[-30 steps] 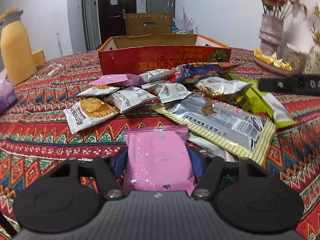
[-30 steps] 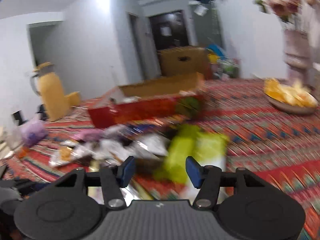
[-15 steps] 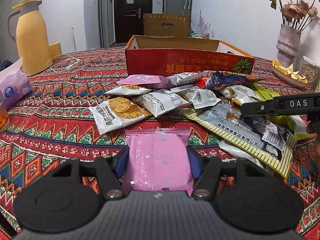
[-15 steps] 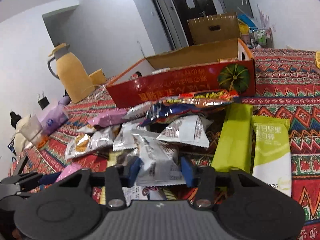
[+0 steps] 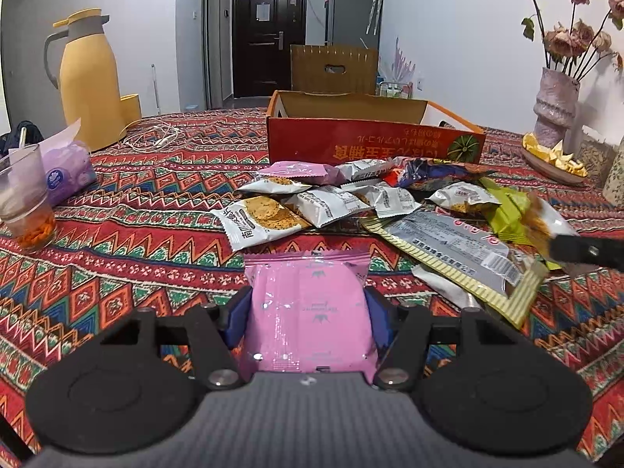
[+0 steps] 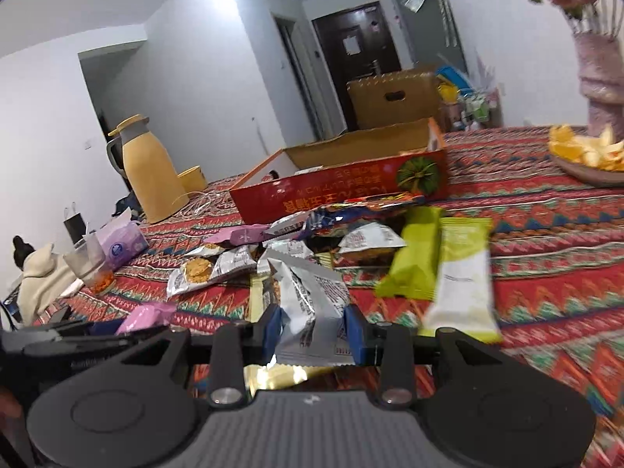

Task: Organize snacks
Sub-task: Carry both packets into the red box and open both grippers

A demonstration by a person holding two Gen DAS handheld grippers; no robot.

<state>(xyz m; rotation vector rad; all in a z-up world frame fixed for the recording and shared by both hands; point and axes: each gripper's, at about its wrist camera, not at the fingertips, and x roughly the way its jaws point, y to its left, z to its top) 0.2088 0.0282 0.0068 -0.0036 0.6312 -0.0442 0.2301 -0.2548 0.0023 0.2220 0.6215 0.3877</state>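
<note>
My left gripper [image 5: 308, 306] is shut on a pink snack packet [image 5: 306, 273], held just above the patterned tablecloth. My right gripper [image 6: 312, 327] has its jaws closing, with both pads pressing on a crumpled silver snack packet [image 6: 308, 292] raised off the pile. A heap of silver, pink, green and blue snack packets [image 5: 351, 199] lies in front of the open red cardboard box [image 5: 374, 144]. In the left wrist view the right gripper's finger [image 5: 585, 251] enters from the right edge. In the right wrist view the left gripper [image 6: 78, 331] shows at lower left with its pink packet [image 6: 148, 314].
A yellow thermos jug [image 5: 87, 78], a purple tissue pack [image 5: 66, 167] and a glass [image 5: 27, 202] stand at the left. A vase of dried flowers [image 5: 553, 113] and a dish of yellow pieces [image 5: 553, 160] stand at the right. A person in a cream hoodie [image 6: 35, 277] sits beyond the table's left edge.
My right gripper came down onto the pile, shut on the silver packet and drew it back. My left gripper, still shut on the pink packet, pulled back and rose a little.
</note>
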